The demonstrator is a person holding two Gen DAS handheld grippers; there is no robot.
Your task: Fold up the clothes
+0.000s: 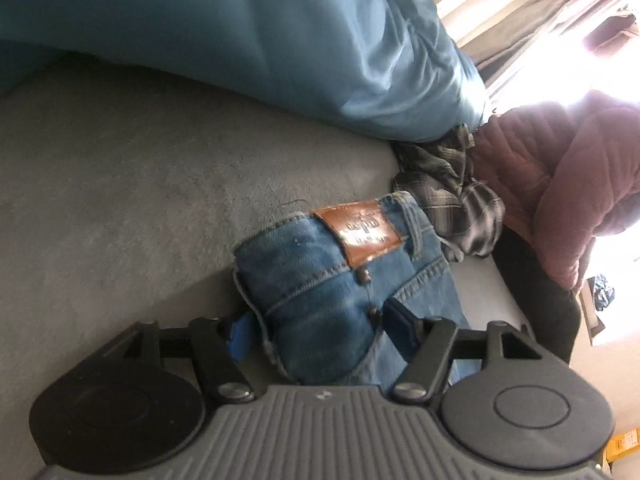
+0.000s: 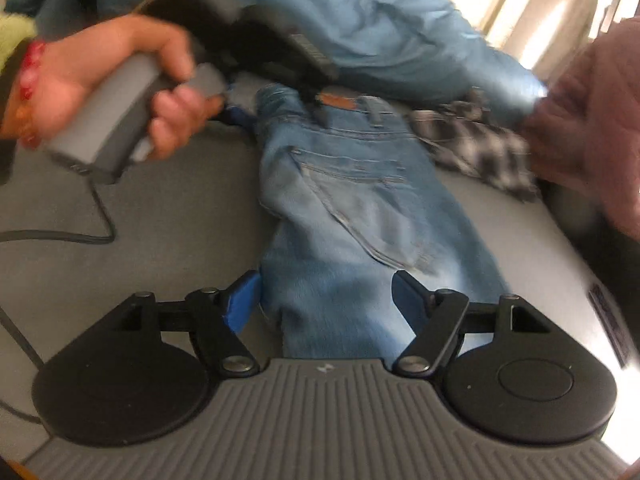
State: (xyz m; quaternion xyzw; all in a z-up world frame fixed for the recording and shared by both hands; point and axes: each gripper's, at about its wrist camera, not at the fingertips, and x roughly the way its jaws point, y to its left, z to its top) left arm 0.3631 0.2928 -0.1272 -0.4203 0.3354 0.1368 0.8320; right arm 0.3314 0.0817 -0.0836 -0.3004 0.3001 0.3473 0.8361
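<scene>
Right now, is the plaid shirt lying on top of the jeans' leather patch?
No, the plaid shirt lies bunched beside the jeans, leaving the leather patch uncovered.

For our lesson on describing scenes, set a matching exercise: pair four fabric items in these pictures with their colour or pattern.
Items:
1. jeans
2. shirt
3. jacket
4. duvet

Descriptions:
A. dusky pink, quilted
B. faded blue denim with a brown leather patch
C. plain teal blue
D. dark and white checks

Pairs: 1-B, 2-D, 3-A, 4-C
</scene>
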